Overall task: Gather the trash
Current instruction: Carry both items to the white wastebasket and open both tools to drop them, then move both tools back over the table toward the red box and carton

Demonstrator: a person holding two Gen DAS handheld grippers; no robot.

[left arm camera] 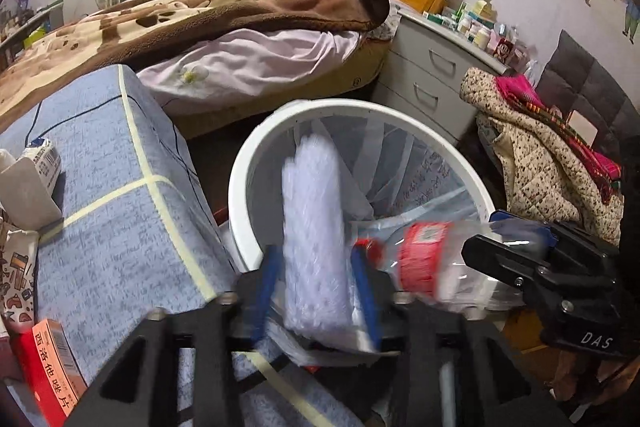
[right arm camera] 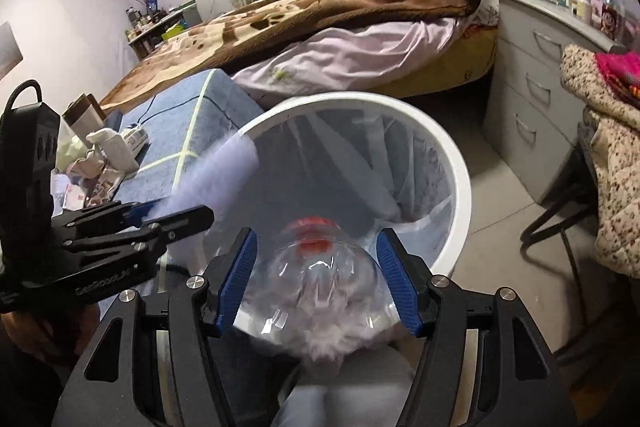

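Note:
My left gripper (left arm camera: 316, 267) is shut on a pale, fuzzy white roll (left arm camera: 314, 227), blurred by motion, held over the near rim of the white trash bin (left arm camera: 472, 175). The roll also shows in the right wrist view (right arm camera: 224, 167). My right gripper (right arm camera: 316, 271) is shut on a clear plastic bottle (right arm camera: 320, 279) with a red cap and red label; the bottle also shows in the left wrist view (left arm camera: 424, 259). It points cap-first into the bin (right arm camera: 456, 163), which is lined with a clear bag.
A blue padded stool (left arm camera: 120, 195) with boxes and a tissue pack stands left of the bin. A bed (left arm camera: 240, 39) with a brown blanket lies behind. A grey drawer unit (left arm camera: 424, 79) and a chair piled with clothes (left arm camera: 540, 155) stand at the right.

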